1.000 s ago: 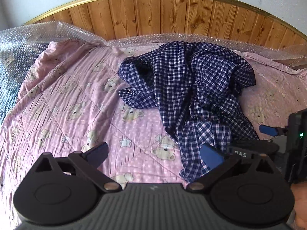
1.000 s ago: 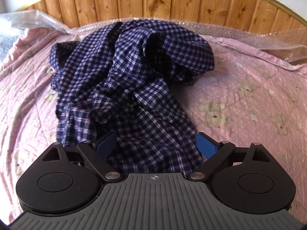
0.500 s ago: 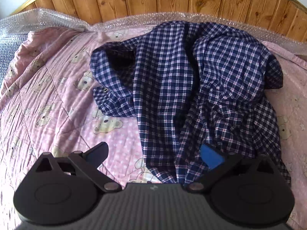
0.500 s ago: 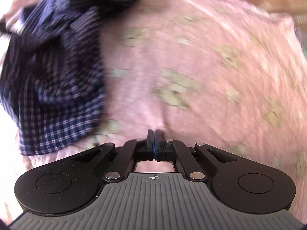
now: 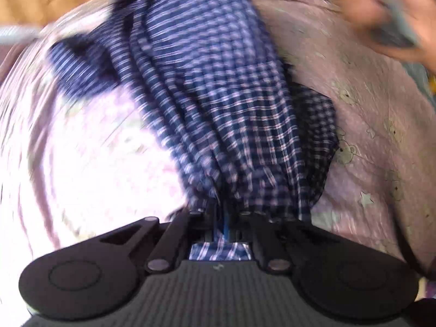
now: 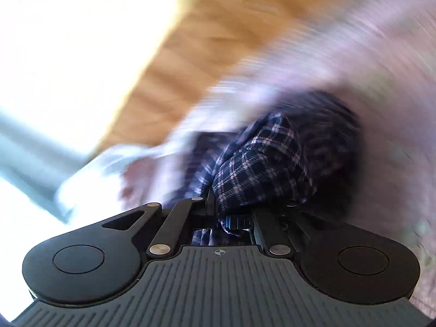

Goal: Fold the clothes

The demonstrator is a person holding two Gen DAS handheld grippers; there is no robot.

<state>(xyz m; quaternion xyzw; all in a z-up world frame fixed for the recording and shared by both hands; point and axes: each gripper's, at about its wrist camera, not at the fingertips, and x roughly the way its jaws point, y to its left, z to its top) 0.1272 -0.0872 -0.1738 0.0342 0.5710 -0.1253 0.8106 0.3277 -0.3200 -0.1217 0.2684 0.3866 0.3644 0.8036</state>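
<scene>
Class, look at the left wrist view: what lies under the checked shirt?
The pink bear-print quilt shows around the checked shirt, which the left claw grips. Whatever lies directly beneath the fabric is covered.

Both views are lit by strong daylight and are smeared by motion blur, while the black gripper bodies at the bottom of each are kept sharp. In the left wrist view the pink quilt (image 5: 90, 147) is blown out to near white on the left and is seen in softer shade on the right, the checked shirt (image 5: 218, 87) is rendered fairly crisp near the left gripper (image 5: 222, 212) and streaked toward the top, and a hand (image 5: 392, 13) in the upper right corner is blurred. In the right wrist view the upper left is overexposed to plain white, the wooden headboard (image 6: 218, 41) and bedding are dragged into curved streaks by the fisheye, and only the fold of shirt at the right gripper (image 6: 218, 209) is resolved, with dark shadow behind it.
</scene>
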